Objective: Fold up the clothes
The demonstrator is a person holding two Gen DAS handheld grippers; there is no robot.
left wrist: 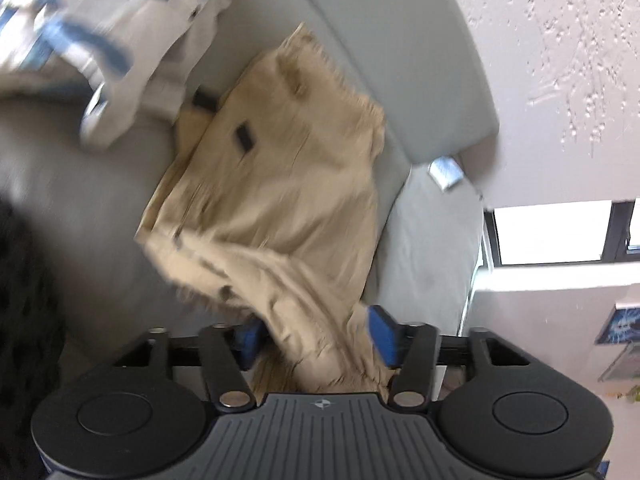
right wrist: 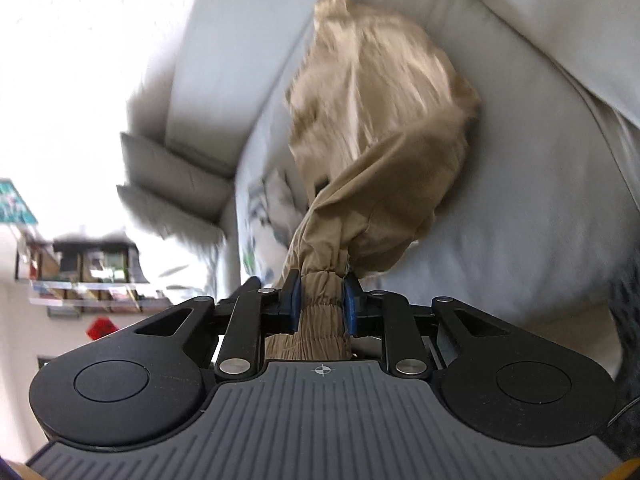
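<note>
A tan garment [left wrist: 280, 184] with small black tabs lies crumpled on the grey sofa seat [left wrist: 432, 248]. One bunched end of it runs down between the blue pads [left wrist: 384, 336] of my left gripper [left wrist: 316, 338]. Those jaws stand wide, the cloth hangs loosely between them, and the right pad's face shows bare. In the right wrist view the same tan garment [right wrist: 380, 100] balloons above my right gripper [right wrist: 322, 304], which is shut on its gathered elastic waistband. The cloth is pulled taut from that grip toward the sofa [right wrist: 520, 200].
A white garment with blue stripes [left wrist: 112, 28] lies in a heap at the sofa's far end and also shows behind the tan cloth [right wrist: 272, 208]. Dark fabric [left wrist: 24, 300] fills the left edge. A window [left wrist: 552, 236] and shelves [right wrist: 80, 280] stand beyond the sofa.
</note>
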